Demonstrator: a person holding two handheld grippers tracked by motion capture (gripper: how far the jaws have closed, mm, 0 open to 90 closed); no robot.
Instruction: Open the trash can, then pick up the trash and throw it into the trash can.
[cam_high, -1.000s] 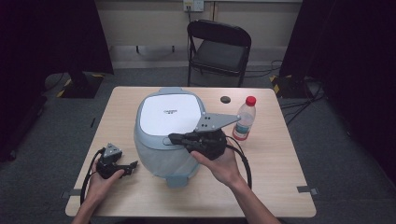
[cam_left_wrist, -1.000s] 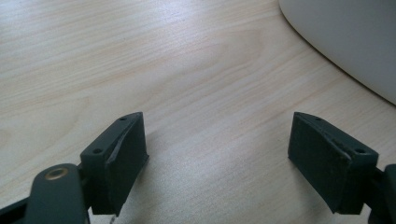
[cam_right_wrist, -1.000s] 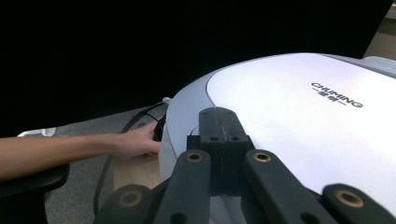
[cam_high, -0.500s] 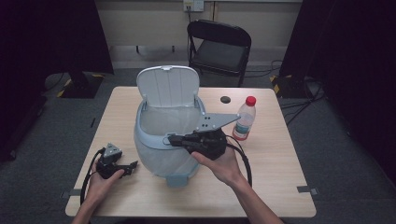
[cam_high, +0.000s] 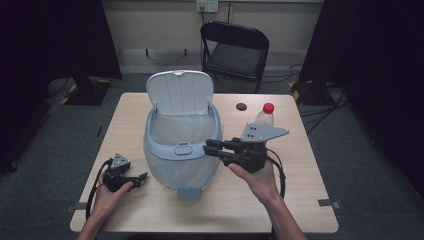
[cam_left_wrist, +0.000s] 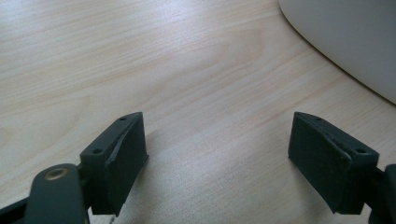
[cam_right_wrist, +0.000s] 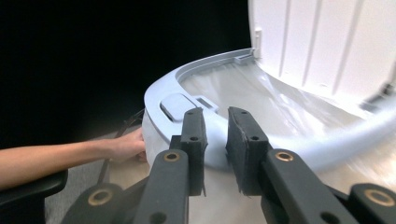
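Observation:
A pale blue bin (cam_high: 170, 165) with a clear liner stands mid-table, its white lid (cam_high: 180, 92) raised upright at the back. My right gripper (cam_high: 207, 146) hovers level at the bin's front right rim, just right of the latch button (cam_high: 183, 149). Its jaws have just been opening and stand a little apart with nothing between them. In the right gripper view the right gripper (cam_right_wrist: 215, 126) points at the rim (cam_right_wrist: 159, 93) and the lid (cam_right_wrist: 327, 42). My left gripper (cam_high: 142, 177) rests on the table left of the bin, open and holding nothing (cam_left_wrist: 215, 149).
A plastic bottle (cam_high: 264, 116) with a red cap stands right of the bin, behind my right gripper. A small black disc (cam_high: 241, 106) lies at the table's far edge. A folding chair (cam_high: 235, 50) stands beyond the table. The bin's wall (cam_left_wrist: 350, 37) lies close to the left gripper.
The bin's lid went from shut to standing upright. My right gripper drew back to the right from the bin's front, and its jaws parted a little. The left hand stayed put.

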